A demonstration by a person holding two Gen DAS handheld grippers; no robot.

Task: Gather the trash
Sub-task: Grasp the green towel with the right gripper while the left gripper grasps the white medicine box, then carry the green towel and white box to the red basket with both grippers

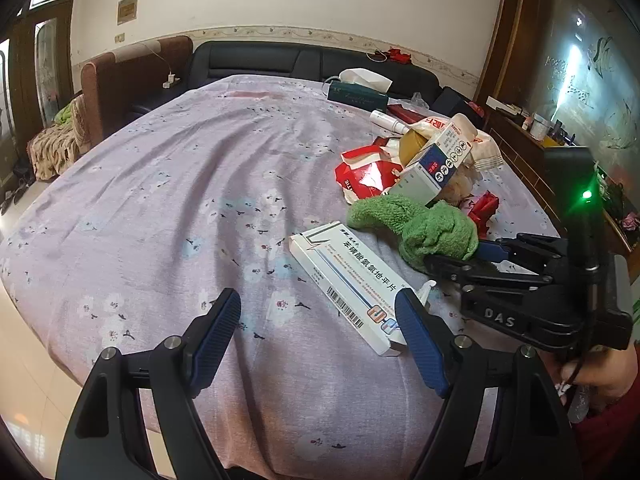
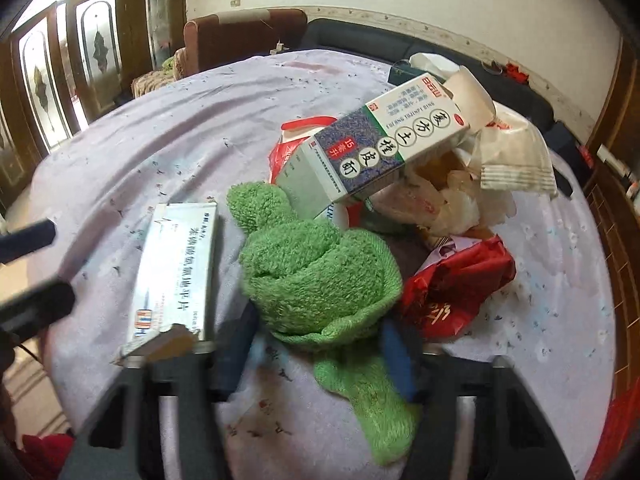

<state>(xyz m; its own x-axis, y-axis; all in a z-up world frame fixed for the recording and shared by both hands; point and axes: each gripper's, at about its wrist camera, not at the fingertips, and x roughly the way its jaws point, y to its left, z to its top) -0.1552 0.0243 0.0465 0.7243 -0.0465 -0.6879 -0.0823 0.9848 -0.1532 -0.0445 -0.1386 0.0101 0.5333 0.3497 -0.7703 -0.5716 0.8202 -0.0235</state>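
Note:
A green towel point(image 2: 320, 264) lies on the lilac tablecloth point(image 1: 160, 200), bunched between the fingers of my right gripper point(image 2: 320, 344), which is shut on it; it also shows in the left wrist view point(image 1: 436, 232). My left gripper point(image 1: 320, 320) is open and empty, low over the cloth, its right finger beside a long white medicine box point(image 1: 352, 280), which also shows in the right wrist view point(image 2: 176, 268). Behind the towel is a trash pile: a blue-and-white medicine box point(image 2: 384, 148), a red wrapper point(image 2: 456, 288), red packaging point(image 1: 368, 176) and crumpled paper point(image 2: 512, 160).
A tissue box point(image 1: 356, 92) and a white tube point(image 1: 388, 120) lie at the table's far side. A dark sofa point(image 1: 280, 60) and a brown chair point(image 1: 128, 76) stand behind. A wooden cabinet point(image 1: 532, 152) runs along the right. Tiled floor shows at the left.

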